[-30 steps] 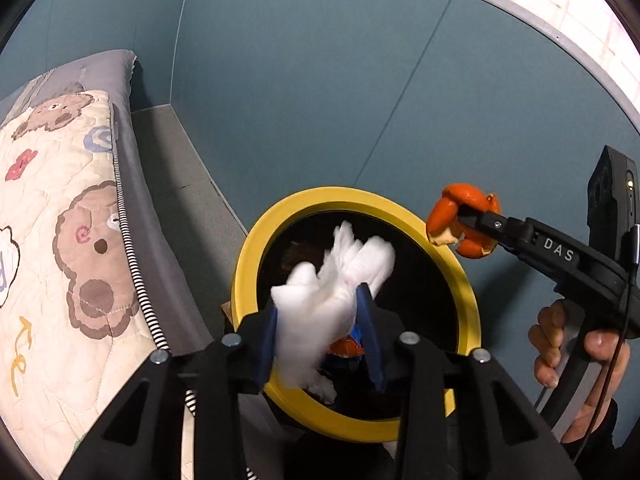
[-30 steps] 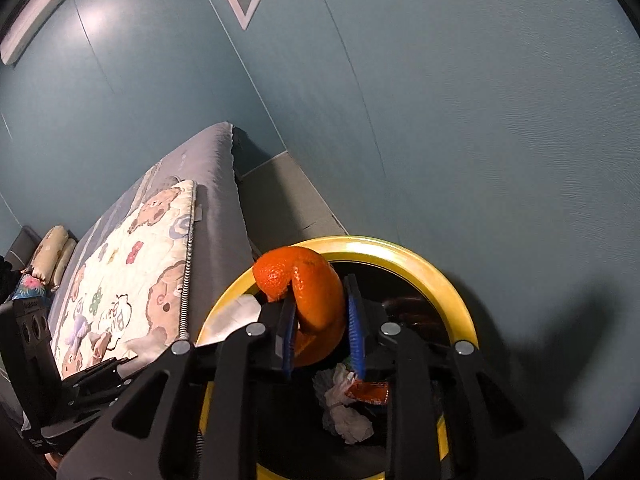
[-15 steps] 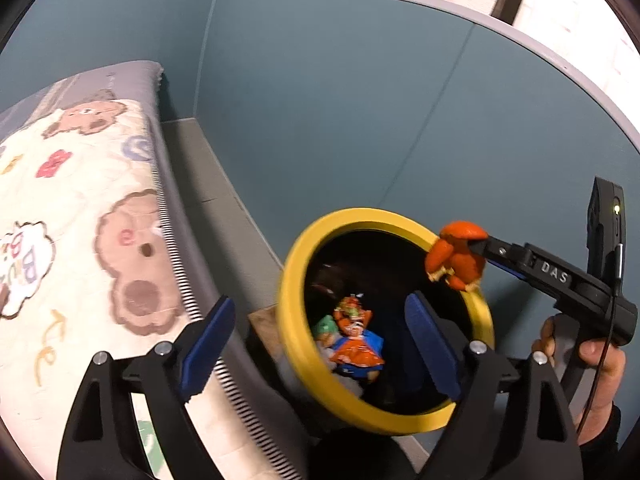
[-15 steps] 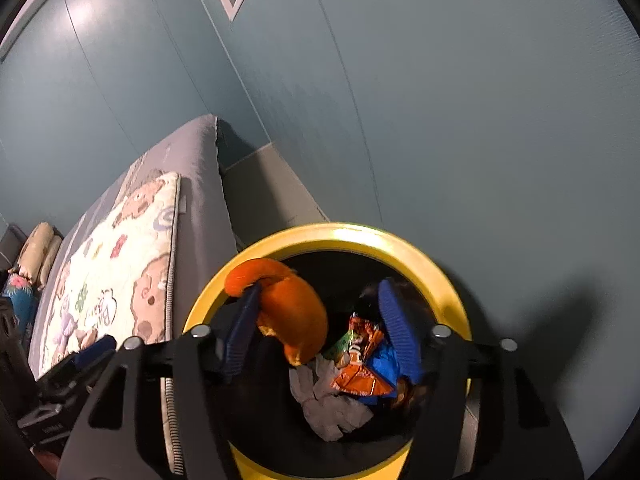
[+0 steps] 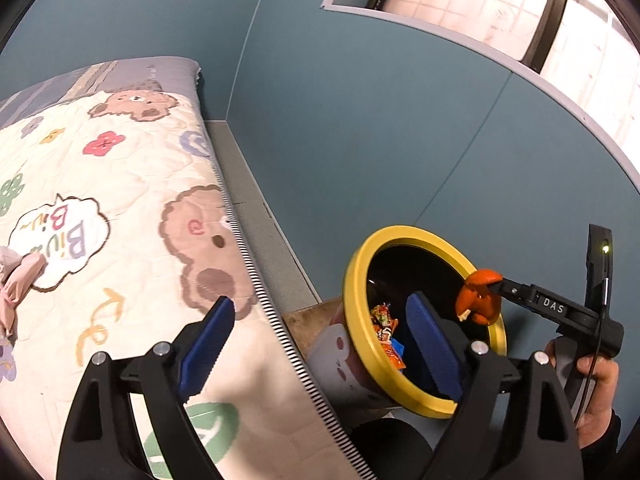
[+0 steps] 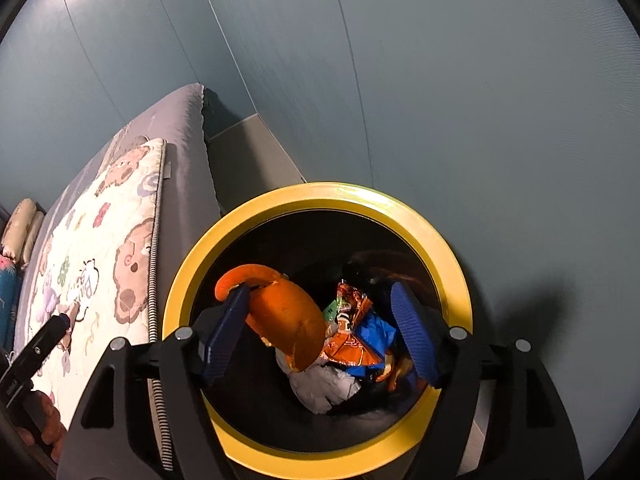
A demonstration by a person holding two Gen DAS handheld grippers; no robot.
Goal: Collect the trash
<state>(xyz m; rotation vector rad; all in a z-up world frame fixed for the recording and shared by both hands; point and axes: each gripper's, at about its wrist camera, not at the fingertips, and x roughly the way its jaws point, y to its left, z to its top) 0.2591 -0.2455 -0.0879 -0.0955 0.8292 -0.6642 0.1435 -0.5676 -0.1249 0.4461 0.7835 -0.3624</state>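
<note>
Your right gripper (image 6: 320,332) has just been opening its jaws over the yellow-rimmed bin (image 6: 448,248), yet the orange peel (image 6: 286,316) clings to the left pad. It's light, limp and tacky, so pinch an edge. Your left gripper (image 5: 320,344) stands with jaws apart, empty, beside the bin

Bin (image 6: 440,236): on floor between bed (image 5: 120,208) at left and wall (image 6: 480,100) behind. In bin: wrappers (image 6: 352,344), tissue (image 6: 320,388). Peel (image 6: 288,320) over opening, against right gripper's (image 6: 316,332) left finger.
</note>
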